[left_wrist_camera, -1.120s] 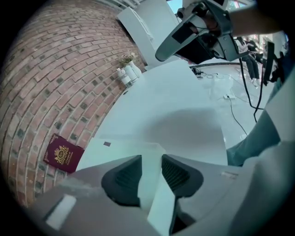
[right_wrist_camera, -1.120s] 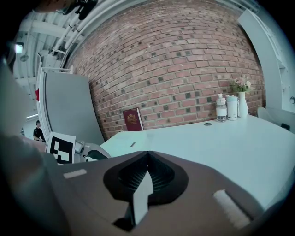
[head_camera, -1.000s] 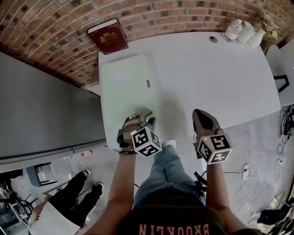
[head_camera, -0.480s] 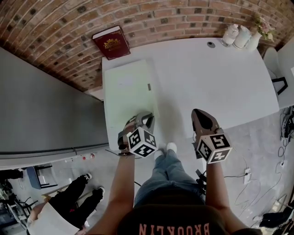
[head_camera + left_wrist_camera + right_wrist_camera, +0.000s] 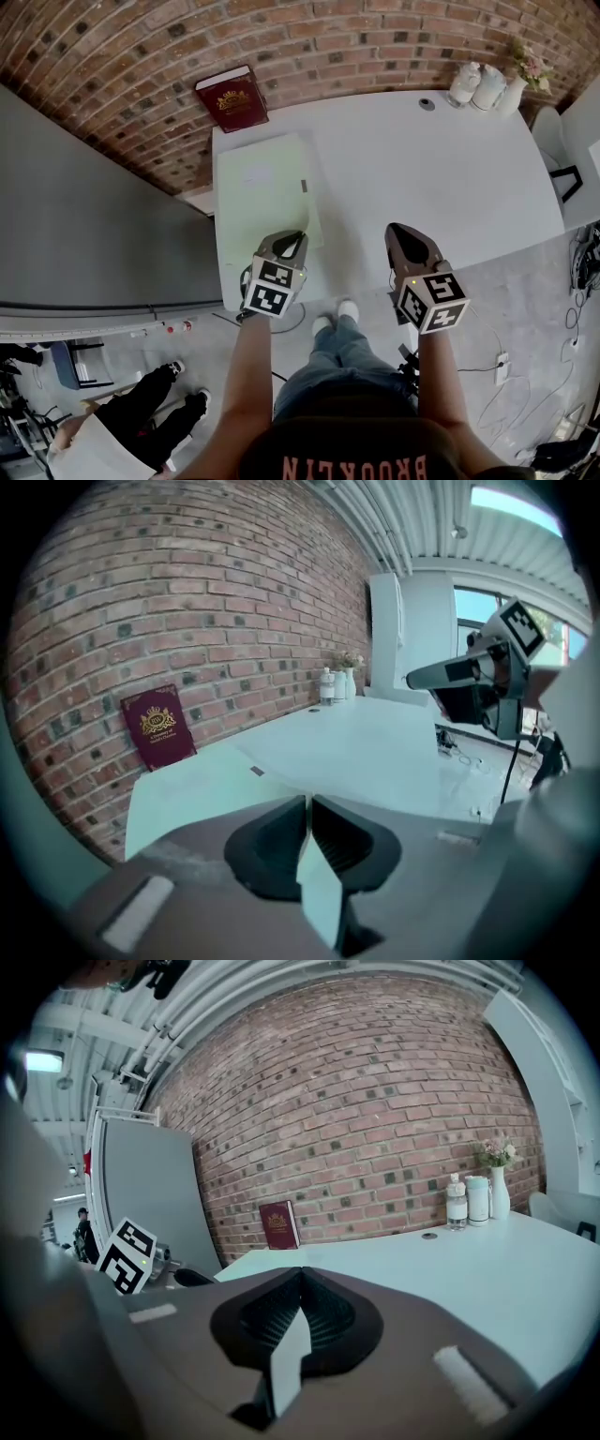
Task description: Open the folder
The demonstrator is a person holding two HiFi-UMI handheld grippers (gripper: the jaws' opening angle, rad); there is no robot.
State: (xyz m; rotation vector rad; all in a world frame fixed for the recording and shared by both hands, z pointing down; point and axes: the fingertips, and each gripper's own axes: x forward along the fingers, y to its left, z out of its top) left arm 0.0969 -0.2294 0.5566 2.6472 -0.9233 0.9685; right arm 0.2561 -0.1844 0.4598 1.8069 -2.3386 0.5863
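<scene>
From the head view, the left claw (image 5: 291,242) has rolled upright and risen since a second ago. Its jaws, which stood apart then, are closing onto the near right corner of the pale green folder (image 5: 262,183), which lies ahead of it on the white bench (image 5: 422,178). That corner now curls up off the bench, so the opening looks just begun. The right claw (image 5: 401,230) hangs off to the side, above bare bench. The person's shirt (image 5: 356,464) reads "BROOKLYN", and a small label on the folder is too faint to read. In the left gripper view, the cover runs straight into the nearly meeting tips of the left claw (image 5: 307,803), pinched there. A red book (image 5: 157,726) far ahead bears a gold crest with illegible lettering. In the right gripper view, the right claw (image 5: 300,1274) is closed with nothing in it.
</scene>
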